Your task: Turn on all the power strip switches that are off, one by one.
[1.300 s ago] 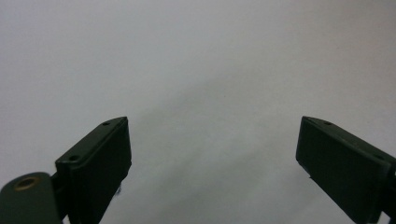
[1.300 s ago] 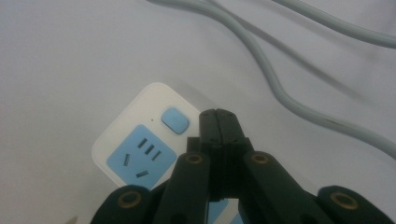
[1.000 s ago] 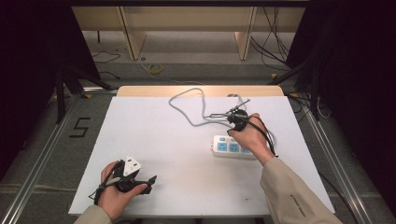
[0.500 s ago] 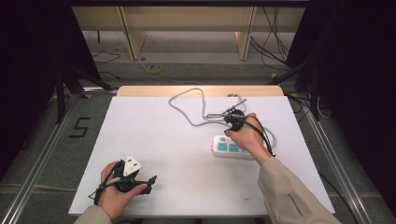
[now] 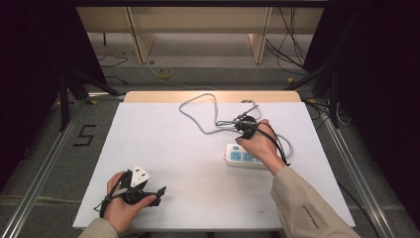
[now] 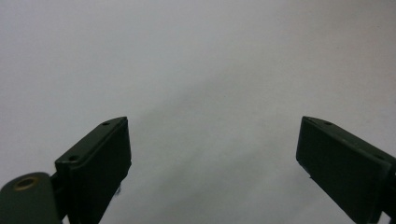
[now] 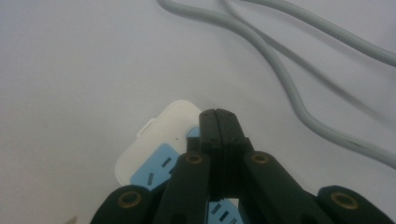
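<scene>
A white power strip with blue sockets lies right of the table's middle. Its grey cable loops toward the far edge. My right gripper hovers over the strip's far end. In the right gripper view its jaws are pressed together with nothing between them, above the strip's rounded end, and the cable curves past beyond. My left gripper rests near the front left corner in a hand. In the left gripper view it stands wide open over bare white tabletop.
The white table has a wooden strip along its far edge. Metal rails run along the floor on both sides. A "5" mark is on the floor at left. Loose cables lie behind the table.
My right gripper has drifted slightly left over the strip's end. The left gripper and the power strip have stayed put.
</scene>
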The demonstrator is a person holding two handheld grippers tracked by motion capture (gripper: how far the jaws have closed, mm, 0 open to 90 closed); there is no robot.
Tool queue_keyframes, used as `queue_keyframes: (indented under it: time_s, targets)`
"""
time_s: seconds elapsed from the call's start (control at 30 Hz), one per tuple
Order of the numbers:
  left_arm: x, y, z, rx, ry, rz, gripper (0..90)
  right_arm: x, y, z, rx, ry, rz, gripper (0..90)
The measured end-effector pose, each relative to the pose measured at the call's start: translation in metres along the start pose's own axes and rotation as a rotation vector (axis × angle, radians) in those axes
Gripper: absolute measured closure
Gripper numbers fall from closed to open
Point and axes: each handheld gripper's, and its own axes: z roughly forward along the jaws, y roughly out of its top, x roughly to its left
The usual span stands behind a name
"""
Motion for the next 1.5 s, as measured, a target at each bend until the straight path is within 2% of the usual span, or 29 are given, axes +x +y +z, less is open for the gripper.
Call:
queue_keyframes:
  time_s: [1.0, 1.5]
  targets:
    - [0.0, 0.0, 0.0, -0.004, 0.0, 0.002, 10.2, 0.005, 0.005, 0.015, 0.032, 0.008, -0.007, 90.0]
    - [0.0, 0.0, 0.0, -0.002, -0.001, 0.003, 10.2, 0.006, 0.005, 0.018, 0.056, 0.005, -0.007, 90.0]
